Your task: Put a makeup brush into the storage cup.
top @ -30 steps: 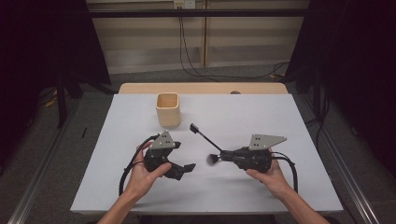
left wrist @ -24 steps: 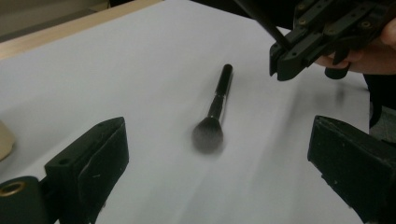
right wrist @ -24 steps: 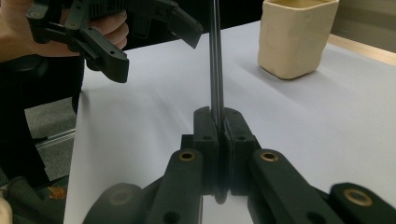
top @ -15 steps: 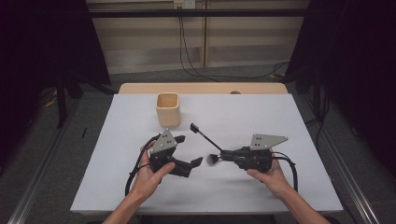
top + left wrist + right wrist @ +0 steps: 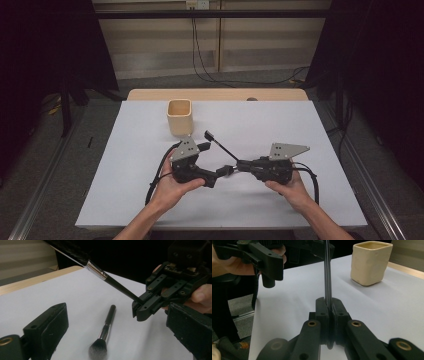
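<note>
Black jaws of the right gripper (image 5: 329,312) are clamped shut on the thin handle of a long brush (image 5: 117,285), which rises straight out from between the pads toward the cup. Its metal collar (image 5: 96,269) sits well beyond the fingertips, and the head end hangs free above the table (image 5: 300,130).

Jaws of the left gripper (image 5: 210,162) stand wide apart and hold nothing. Between and just ahead of them, in the left gripper view, a second, shorter brush (image 5: 103,333) lies flat on the table, soft bristles nearest the fingers, handle pointing away.

Judgement on handling: both brushes look light, with stiff, smooth, slender handles liable to swivel or slip in a pinch. The bristles are soft and would crush or splay, so the better hold is across the handle or collar, not the head.

Farthest out, past both sets of fingertips, a cream cup (image 5: 180,116) stands upright and apart from everything.

Against the frame a second ago: the left gripper has drawn in toward the right gripper's fingertips. The right gripper and its brush lie as before, and the cup is unmoved.
</note>
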The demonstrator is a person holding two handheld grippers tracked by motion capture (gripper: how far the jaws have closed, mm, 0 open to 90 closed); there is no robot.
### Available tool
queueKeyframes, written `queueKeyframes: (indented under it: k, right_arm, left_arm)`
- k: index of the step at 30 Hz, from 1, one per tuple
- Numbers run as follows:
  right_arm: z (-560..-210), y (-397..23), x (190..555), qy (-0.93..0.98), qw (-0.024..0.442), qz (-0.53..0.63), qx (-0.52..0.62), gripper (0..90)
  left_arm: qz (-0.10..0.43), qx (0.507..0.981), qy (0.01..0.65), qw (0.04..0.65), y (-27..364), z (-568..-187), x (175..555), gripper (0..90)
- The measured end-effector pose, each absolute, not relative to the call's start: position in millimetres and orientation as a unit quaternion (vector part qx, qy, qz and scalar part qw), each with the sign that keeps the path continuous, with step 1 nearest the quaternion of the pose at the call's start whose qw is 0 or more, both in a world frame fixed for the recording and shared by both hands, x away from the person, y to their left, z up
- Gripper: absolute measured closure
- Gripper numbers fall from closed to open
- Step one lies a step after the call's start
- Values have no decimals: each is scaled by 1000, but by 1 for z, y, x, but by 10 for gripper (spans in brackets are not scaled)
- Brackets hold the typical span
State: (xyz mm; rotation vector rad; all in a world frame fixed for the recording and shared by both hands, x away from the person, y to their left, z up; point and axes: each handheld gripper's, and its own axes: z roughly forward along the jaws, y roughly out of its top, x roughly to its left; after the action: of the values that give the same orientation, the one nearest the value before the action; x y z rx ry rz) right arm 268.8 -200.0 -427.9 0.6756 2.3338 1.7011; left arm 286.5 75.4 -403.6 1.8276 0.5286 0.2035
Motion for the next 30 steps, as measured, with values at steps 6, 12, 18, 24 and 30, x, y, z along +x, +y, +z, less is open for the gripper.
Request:
queueKeyframes:
  k: [6, 12, 18, 24, 30]
  right_arm:
    - [-429, -200, 269, 786, 87, 568, 230, 860]
    - [-431, -199, 269, 787, 83, 567, 230, 860]
    - [-433, -197, 269, 788, 81, 565, 228, 860]
    - [-433, -197, 269, 786, 86, 566, 233, 860]
    - [-434, -197, 270, 786, 88, 565, 236, 860]
  left_arm:
    - [90, 774, 231, 583, 70, -402, 291, 108]
    - [92, 757, 246, 599, 71, -399, 296, 242]
    - [80, 743, 254, 614, 77, -399, 297, 464]
    - [65, 743, 249, 618, 77, -400, 297, 587]
    - [53, 738, 253, 623, 77, -400, 297, 671]
